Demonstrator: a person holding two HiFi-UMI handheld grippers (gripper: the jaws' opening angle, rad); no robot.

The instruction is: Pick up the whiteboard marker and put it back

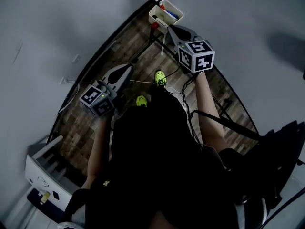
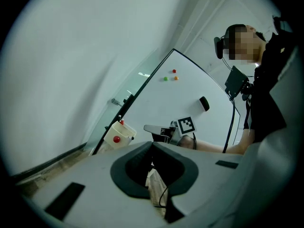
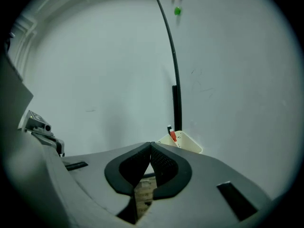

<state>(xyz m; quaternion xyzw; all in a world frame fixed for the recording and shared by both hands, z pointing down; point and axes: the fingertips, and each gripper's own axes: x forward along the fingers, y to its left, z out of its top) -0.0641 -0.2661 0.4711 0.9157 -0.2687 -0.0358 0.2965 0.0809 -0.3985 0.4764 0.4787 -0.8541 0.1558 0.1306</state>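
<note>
dark shirt (image 1: pixel 152 147) fills the foreground over a wood-plank floor (image 1: pixel 143 46). left gripper (image 1: pixel 129 67) and right gripper (image 1: pixel 168 27), smooth grey shells with matte black pads, both have jaws pressed together, empty. red-capped marker (image 3: pixel 173 136) stands in a boxy cream tub (image 3: pixel 189 145) just beyond the right tips.

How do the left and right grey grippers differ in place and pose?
The right grey gripper has its tip beside the cream marker tray; the left grey gripper hangs far from it. The right gripper's marker cube looks larger than the left's, so probably nearer the head camera. Both have shut, empty jaws.
</note>
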